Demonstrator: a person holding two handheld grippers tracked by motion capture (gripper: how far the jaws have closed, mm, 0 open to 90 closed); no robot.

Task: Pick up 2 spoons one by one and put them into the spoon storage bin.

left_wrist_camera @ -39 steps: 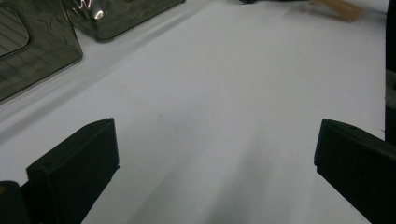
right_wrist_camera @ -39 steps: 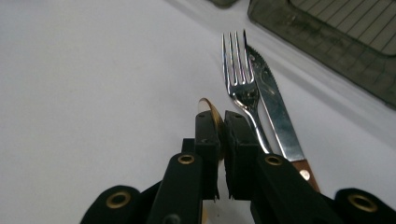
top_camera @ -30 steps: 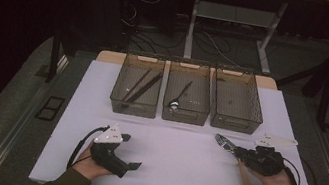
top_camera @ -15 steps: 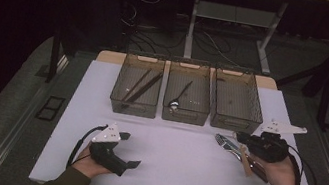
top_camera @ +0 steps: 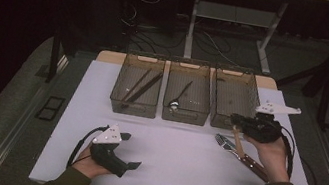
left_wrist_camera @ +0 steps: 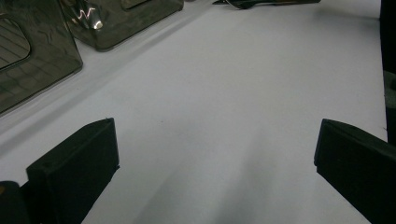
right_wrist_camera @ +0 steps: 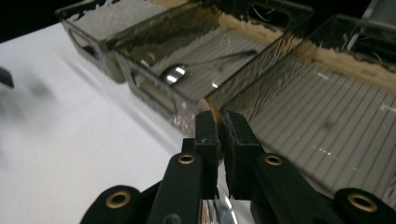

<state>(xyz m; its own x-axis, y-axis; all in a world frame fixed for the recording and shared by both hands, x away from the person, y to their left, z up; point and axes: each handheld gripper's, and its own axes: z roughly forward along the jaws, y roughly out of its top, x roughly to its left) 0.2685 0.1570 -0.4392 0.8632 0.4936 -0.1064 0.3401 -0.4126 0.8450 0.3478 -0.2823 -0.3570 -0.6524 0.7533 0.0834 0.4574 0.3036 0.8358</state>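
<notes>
At a white-topped table [top_camera: 181,161], the right gripper [top_camera: 241,123] pinches the wooden handle of a steel utensil [top_camera: 238,138] beside the rightmost of 3 smoky clear plastic bins [top_camera: 234,96]. The left gripper [top_camera: 130,150] rests on the table, jaws spread wide around nothing.

The right gripper [top_camera: 238,121] is lifting a wooden-handled utensil [top_camera: 237,140] (jaws clamped on its handle) away from the remaining cutlery [top_camera: 238,153], moving toward the rightmost bin [top_camera: 234,100].
</notes>
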